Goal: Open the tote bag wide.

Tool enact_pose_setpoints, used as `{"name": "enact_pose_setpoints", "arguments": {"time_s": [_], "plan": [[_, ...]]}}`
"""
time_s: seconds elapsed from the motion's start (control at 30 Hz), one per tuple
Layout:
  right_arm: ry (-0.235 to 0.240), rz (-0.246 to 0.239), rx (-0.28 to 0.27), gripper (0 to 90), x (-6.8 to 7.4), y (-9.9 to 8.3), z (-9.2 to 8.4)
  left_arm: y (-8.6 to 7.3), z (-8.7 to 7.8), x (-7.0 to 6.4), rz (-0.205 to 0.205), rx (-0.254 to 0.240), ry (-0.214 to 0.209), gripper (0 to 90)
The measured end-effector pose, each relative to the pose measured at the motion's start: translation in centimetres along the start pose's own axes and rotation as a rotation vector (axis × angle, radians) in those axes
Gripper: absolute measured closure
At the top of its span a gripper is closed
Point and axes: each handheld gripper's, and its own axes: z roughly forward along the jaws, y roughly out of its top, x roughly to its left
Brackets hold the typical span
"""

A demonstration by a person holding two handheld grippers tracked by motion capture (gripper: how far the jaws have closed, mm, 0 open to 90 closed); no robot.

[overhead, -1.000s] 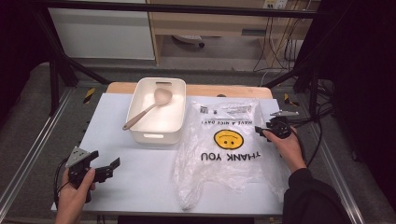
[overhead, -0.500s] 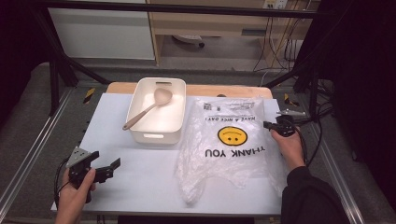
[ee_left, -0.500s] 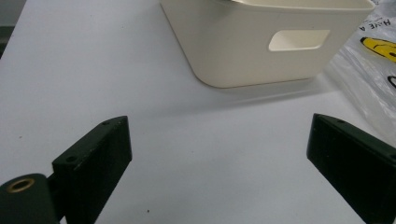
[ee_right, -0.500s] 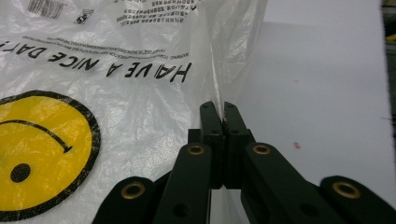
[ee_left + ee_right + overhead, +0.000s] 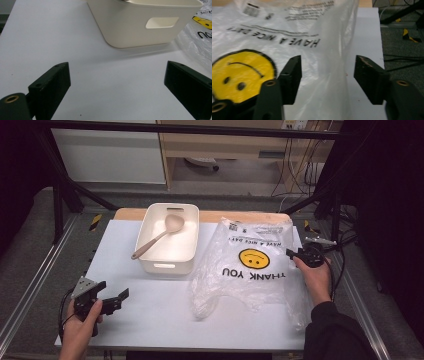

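A clear plastic bag (image 5: 250,270) with a yellow smiley and "THANK YOU" print lies flat on the right half of the white table (image 5: 150,325). My right gripper (image 5: 292,254) is at the bag's right edge. In the right gripper view its jaws (image 5: 328,80) have just been opening, and a raised fold of the bag (image 5: 332,57) stands between them without being pressed. My left gripper (image 5: 116,299) rests at the table's front left, wide open with nothing in it (image 5: 117,85).
A cream plastic tub (image 5: 170,265) sits at the back centre of the table with a wooden spoon (image 5: 157,237) leaning inside it. The left gripper view shows its handle wall (image 5: 140,32). Black frame posts and cables run along the right side.
My right hand has shifted a little to the right at the bag's edge. The left hand and gripper have stayed where they were.
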Motion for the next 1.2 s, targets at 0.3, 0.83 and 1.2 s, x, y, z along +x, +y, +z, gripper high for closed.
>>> {"name": "enact_pose_setpoints", "arguments": {"time_s": [0.3, 0.83, 1.2], "plan": [[0.070, -0.114, -0.028, 15.5, 4.4, -0.8, -5.2, 0.0, -0.5, 0.0, 0.007, -0.007, 0.014, 6.5], [0.236, -0.279, 0.000, 11.2, 13.3, -3.9, -7.9, 0.0, -0.5, 0.0, 0.008, -0.010, 0.011, 6.4], [0.396, -0.377, 0.078, 9.7, 20.3, -6.7, -7.1, 0.0, -0.5, -0.1, 0.011, -0.011, 0.005, 6.3]]}}
